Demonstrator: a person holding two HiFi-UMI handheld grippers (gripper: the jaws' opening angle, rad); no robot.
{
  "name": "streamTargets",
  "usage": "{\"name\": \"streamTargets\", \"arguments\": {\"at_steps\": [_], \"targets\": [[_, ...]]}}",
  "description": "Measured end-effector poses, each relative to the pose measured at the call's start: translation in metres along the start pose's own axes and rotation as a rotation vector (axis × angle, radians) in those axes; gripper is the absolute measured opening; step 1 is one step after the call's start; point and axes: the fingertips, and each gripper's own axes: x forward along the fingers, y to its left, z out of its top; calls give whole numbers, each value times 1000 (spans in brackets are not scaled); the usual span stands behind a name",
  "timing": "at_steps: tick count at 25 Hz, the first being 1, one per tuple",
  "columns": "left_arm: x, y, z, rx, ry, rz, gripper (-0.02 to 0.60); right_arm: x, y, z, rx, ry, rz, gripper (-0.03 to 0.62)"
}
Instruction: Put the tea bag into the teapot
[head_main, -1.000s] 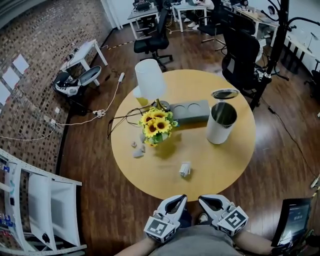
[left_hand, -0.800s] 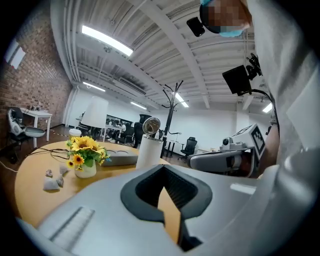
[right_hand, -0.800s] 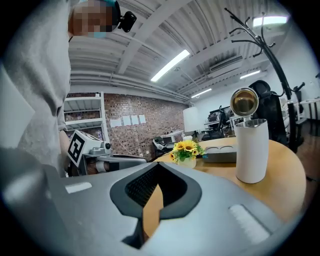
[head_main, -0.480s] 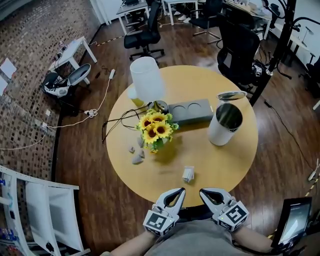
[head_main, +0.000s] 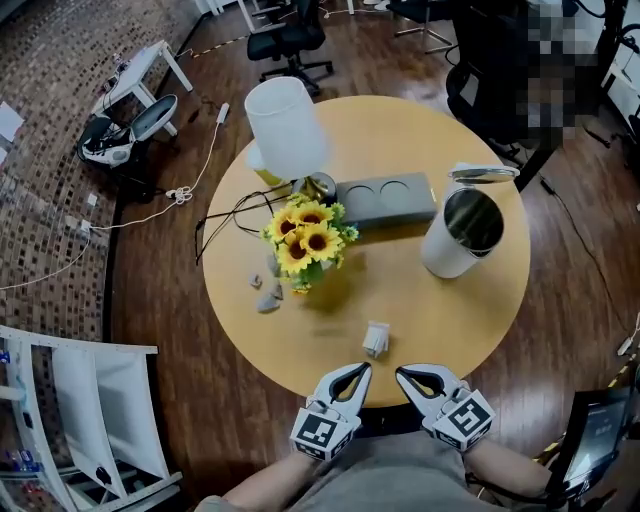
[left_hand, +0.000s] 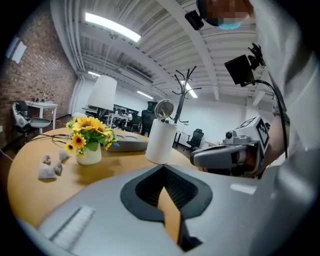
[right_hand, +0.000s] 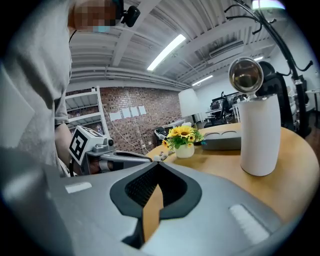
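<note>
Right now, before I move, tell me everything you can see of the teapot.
The teapot is a tall white cylinder standing upright near the right edge of the round wooden table. Its shiny metal lid stands open at the far side, showing a dark, reflective inside. Only the table touches it; the grey tray lies apart on its left.

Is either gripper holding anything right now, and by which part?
Nothing is held. The left gripper and right gripper are both shut and empty; the tea bag lies on the table.
</note>
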Motion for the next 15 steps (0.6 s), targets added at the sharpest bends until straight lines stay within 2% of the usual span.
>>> {"name": "streamTargets", "arguments": {"at_steps": [9, 15], "targets": [[29, 27, -67, -31, 95, 30, 2, 36, -31, -65, 61, 84, 35, 0], [39, 37, -89, -56, 136, 45, 2, 45, -41, -93, 103, 130, 39, 0]]}}
